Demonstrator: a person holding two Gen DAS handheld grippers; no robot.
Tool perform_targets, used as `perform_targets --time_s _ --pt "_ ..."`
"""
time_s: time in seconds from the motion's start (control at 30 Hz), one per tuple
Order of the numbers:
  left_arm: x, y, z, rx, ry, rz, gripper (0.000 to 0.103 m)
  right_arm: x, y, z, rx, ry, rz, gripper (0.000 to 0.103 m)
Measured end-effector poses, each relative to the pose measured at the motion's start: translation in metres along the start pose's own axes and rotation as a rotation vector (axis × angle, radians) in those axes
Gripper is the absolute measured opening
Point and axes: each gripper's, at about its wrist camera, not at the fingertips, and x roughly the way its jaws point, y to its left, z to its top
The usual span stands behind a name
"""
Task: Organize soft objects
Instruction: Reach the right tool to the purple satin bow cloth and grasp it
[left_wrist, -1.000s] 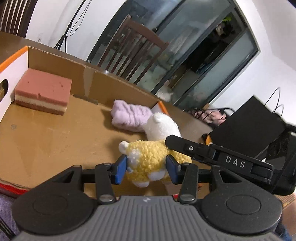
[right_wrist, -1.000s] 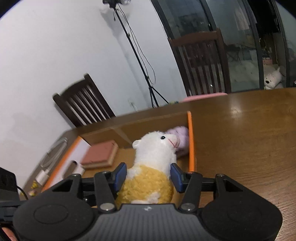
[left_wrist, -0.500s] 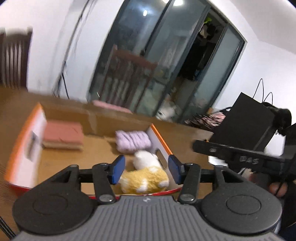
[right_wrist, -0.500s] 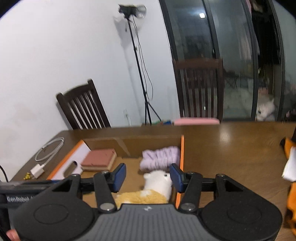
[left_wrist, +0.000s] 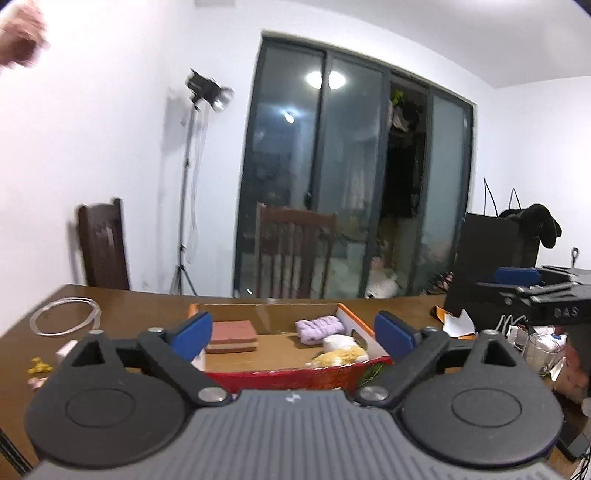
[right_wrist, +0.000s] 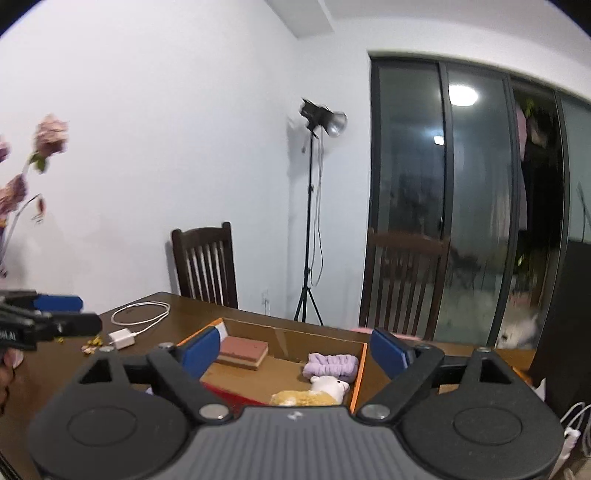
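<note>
Cardboard box (left_wrist: 273, 321) on the brown surface (left_wrist: 140, 310) holds my plush lamb (left_wrist: 341, 354), lying at its near right beside the purple cloth (left_wrist: 319, 328); the pink sponge (left_wrist: 232, 334) sits left. My left tongs (left_wrist: 293, 332) and right tongs (right_wrist: 295, 350) are opening, grasping nothing.

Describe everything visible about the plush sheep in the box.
The plush sheep is a soft toy with a fuzzy yellow body and a white head. It lies on its side on the floor of the cardboard box, in the near corner by the orange-edged wall, its head toward the purple fluffy roll just behind it. Whether they touch is unclear. Nothing grips it.
</note>
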Motion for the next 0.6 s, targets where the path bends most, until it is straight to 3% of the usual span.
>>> perform_targets --time_s 0.1,0.27,0.47,0.57,0.6 --pt "-0.029 -0.001 -0.017 0.003 -0.027 0.025 0.103 -0.024 0.017 -0.015 -0.032 -0.019 0.022 0.095" --pt "-0.061 0.003 -0.05 -0.038 -0.001 0.093 0.103 -0.055 0.045 -0.048 -0.059 -0.016 0.036 0.096" --pt "-0.074 0.016 -0.072 -0.049 0.058 0.123 0.103 -0.073 0.059 -0.092 0.035 0.057 0.108 0.096" --pt "-0.07 0.023 -0.074 -0.056 0.054 0.138 0.103 -0.063 0.063 -0.1 0.033 0.117 0.114 0.089" --pt "-0.067 0.024 -0.076 -0.063 0.055 0.137 0.103 -0.06 0.064 -0.102 0.029 0.127 0.112 0.082"
